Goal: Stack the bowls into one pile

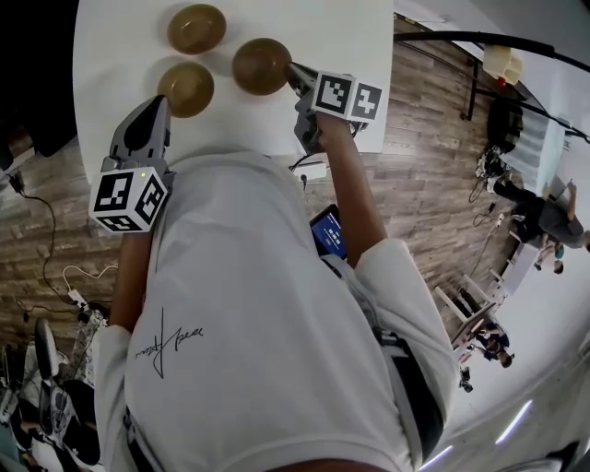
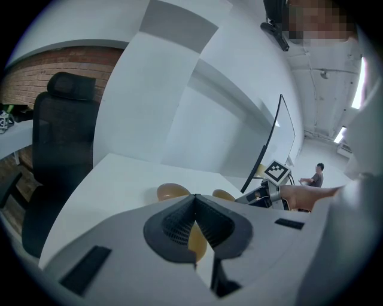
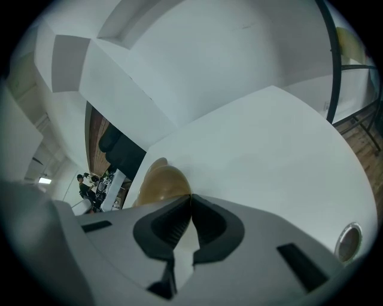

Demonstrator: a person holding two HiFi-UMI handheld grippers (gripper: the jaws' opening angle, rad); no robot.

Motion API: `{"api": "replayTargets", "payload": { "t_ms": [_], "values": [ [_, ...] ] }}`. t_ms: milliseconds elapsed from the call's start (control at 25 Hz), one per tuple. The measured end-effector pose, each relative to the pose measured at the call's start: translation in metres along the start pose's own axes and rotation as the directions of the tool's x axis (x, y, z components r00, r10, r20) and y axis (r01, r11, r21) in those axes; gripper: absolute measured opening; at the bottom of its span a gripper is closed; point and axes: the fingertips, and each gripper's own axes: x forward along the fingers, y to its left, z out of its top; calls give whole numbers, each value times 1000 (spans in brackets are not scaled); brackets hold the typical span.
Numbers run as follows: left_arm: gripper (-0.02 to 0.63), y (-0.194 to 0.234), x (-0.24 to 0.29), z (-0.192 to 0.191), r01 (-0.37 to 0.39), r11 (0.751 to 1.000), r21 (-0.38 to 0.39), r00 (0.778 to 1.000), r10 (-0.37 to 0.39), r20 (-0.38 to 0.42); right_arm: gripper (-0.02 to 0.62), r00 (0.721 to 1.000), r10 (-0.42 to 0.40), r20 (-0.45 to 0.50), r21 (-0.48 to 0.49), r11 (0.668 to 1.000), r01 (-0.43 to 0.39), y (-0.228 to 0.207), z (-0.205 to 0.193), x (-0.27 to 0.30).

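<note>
Three brown bowls are on the white table (image 1: pixel 111 55). The far bowl (image 1: pixel 196 28) and the near-left bowl (image 1: pixel 185 88) stand upright. The right bowl (image 1: pixel 261 65) shows its rounded outside and looks tipped. My right gripper (image 1: pixel 292 70) is shut, its tips pinching that bowl's right rim. In the right gripper view the bowl (image 3: pixel 161 179) rises as a dome just beyond the closed gripper (image 3: pixel 190 197). My left gripper (image 1: pixel 162 103) is shut and holds nothing, its tips at the near edge of the near-left bowl. That bowl (image 2: pixel 197 242) shows through the gap under the left gripper (image 2: pixel 194 198).
The table's near edge runs just in front of the person's body. A black office chair (image 2: pixel 60 155) stands at the table's left side. A black curved bar (image 1: pixel 479 41) and wooden floor lie to the right. A round cable hole (image 3: pixel 349 240) sits in the tabletop.
</note>
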Motion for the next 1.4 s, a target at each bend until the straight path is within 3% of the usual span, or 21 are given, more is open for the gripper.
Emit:
{"api": "replayTargets", "payload": {
  "t_ms": [1400],
  "values": [
    [8,20,-21,-9,-62,995,-77,998,63,15,17,989,149,-5,-67,987,-149,85,37,43]
  ]
}}
